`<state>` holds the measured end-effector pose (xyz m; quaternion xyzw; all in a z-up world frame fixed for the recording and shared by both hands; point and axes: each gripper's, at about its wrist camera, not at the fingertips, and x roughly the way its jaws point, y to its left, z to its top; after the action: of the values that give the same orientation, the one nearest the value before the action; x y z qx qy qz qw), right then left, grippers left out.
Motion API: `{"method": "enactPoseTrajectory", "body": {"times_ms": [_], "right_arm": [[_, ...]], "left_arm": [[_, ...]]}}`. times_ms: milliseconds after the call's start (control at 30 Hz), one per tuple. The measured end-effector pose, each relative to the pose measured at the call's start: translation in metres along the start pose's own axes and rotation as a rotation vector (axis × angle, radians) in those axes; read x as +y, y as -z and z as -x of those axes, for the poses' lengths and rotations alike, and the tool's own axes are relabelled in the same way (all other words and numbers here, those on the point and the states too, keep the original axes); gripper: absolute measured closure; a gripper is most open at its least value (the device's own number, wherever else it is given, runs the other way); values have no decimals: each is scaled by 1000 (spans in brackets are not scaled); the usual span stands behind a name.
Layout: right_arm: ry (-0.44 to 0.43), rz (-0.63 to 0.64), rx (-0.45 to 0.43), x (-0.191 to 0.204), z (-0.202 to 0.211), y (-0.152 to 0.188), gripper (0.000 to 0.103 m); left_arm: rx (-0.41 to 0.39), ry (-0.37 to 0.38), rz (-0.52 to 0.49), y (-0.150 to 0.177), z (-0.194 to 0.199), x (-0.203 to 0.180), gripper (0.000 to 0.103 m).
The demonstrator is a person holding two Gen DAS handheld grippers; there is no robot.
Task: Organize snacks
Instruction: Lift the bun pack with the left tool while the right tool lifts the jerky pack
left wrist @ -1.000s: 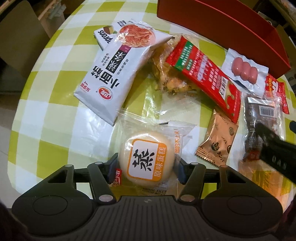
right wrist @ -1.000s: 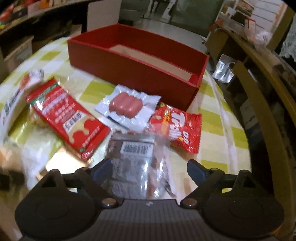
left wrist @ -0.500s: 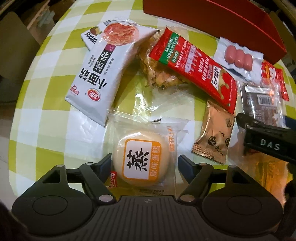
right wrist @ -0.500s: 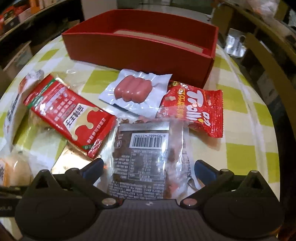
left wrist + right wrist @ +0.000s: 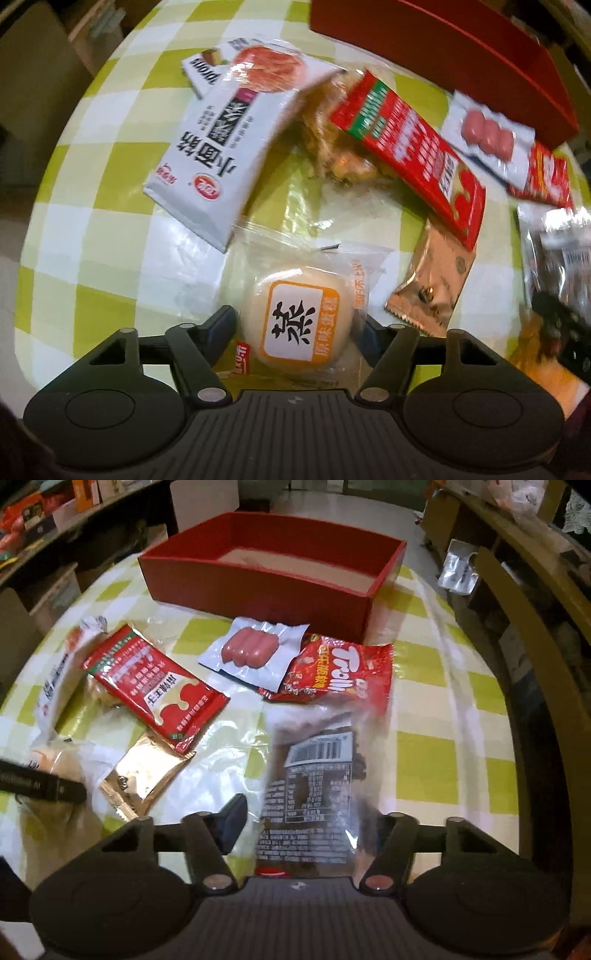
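Two close wrist fisheyes, steeply down over one checked table [image 5: 92, 229], sharing the red box [image 5: 258, 587].

I see the steamed cake [image 5: 301, 321] in its clear wrapper, orange label up, on the check cloth. The clear bag of dark snacks [image 5: 314, 779] (barcode facing me) hangs tilted above the table, near the red box [image 5: 273, 587].

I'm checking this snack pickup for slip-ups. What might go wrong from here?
The left tool is closing on the soft steamed cake; it may squash it. The right tool is closing on the clear dark-snack bag, whose slick film might slip on the way to the red box.
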<state>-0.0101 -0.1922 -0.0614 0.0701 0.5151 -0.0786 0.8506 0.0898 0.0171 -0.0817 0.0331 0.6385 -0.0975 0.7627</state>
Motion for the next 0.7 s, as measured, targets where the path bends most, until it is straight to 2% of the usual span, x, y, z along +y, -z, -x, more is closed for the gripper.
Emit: {"method": "enactPoseTrajectory", "body": {"times_ms": [100,233,300,333,433,500,567,700], "right_arm": [[-19,-22,15,-6,-5,-1,68],[-45,-27,9,-8,-13,-3,66],[-40,-24,14,-11,-19,-3,56],[-38,-32,16,-14,-22,-3,47],[-58,-33,18,-16,-21,-4,45],[-59,-23,13,-14,-21,-3,42],[-42,5,16,-9,-20,-2,48],[-71,-3,16,-8,-7,2,63]], "left_arm": [[-2,14,29,-2,2,10,36],[-8,27,51,-2,1,17,34],[-18,2,38,0,0,12,33],[-23,-22,24,1,1,4,32],[-44,-86,-26,7,-1,-11,31],[-54,-88,-30,9,0,-14,35],[-52,-77,-16,8,1,-12,37],[-35,-77,-14,8,3,-11,38]]}}
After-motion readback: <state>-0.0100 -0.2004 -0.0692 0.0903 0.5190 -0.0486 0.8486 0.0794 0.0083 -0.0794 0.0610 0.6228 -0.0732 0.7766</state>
